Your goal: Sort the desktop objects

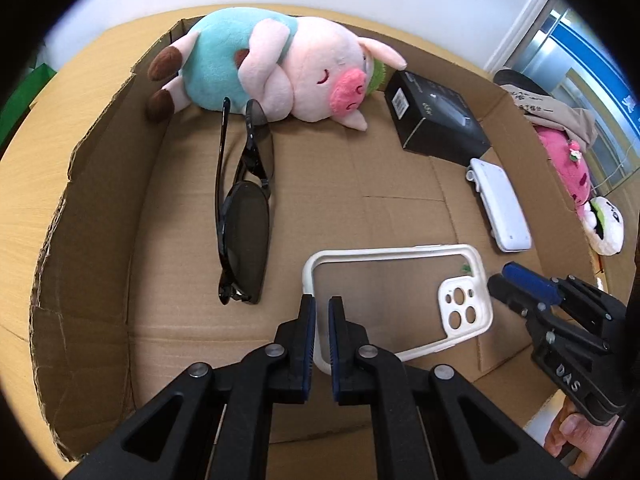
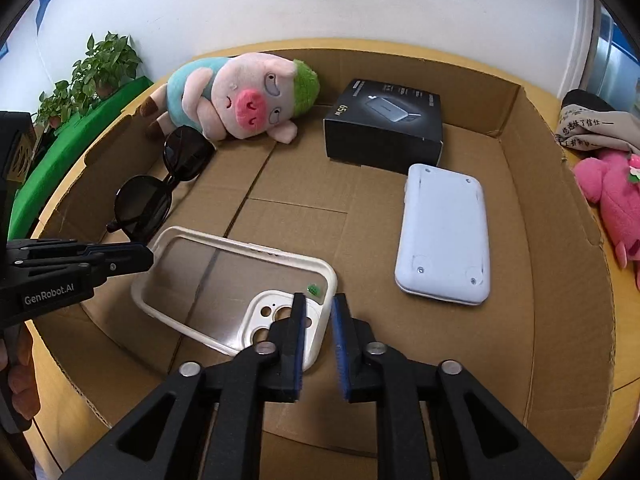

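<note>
Black fingers with blue pads of the left gripper [image 1: 322,300] fill the foreground of the left wrist view. They stand almost pressed together, with only a slit between them, and nothing is pinched. Through the slit shows the near rim of the white phone case [image 1: 400,250], which lies flat on the floor of the open cardboard box [image 1: 100,200], camera cut-outs toward the right gripper [image 2: 319,298].

Right wrist view: this gripper's pads are set slightly apart, with bare cardboard between them and nothing held. Its left finger overlaps the camera end of the case; contact cannot be judged.

Each view shows the other gripper from the side, at opposite ends of the case, each with part of a hand [image 1: 564,436] gripping its handle.

Common to both views:
- a plush pig [image 1: 280,68] in a teal top, lying on its side against the far wall
- dark sunglasses [image 1: 246,232] near the left wall, between the pig and the case
- a black carton [image 1: 436,120] at the far right
- a white slab-shaped device [image 1: 504,212] just in front of the carton
- a pink plush toy [image 1: 568,168] outside the box, on the wooden table [image 1: 24,220]

Left view only: the sunglasses appear edge-on, with one temple arm extended toward the pig.

Right view only: both round lenses are seen, as are "65W" on the carton, screws on the device's underside, and potted plants [image 2: 104,64] at the upper left.
</note>
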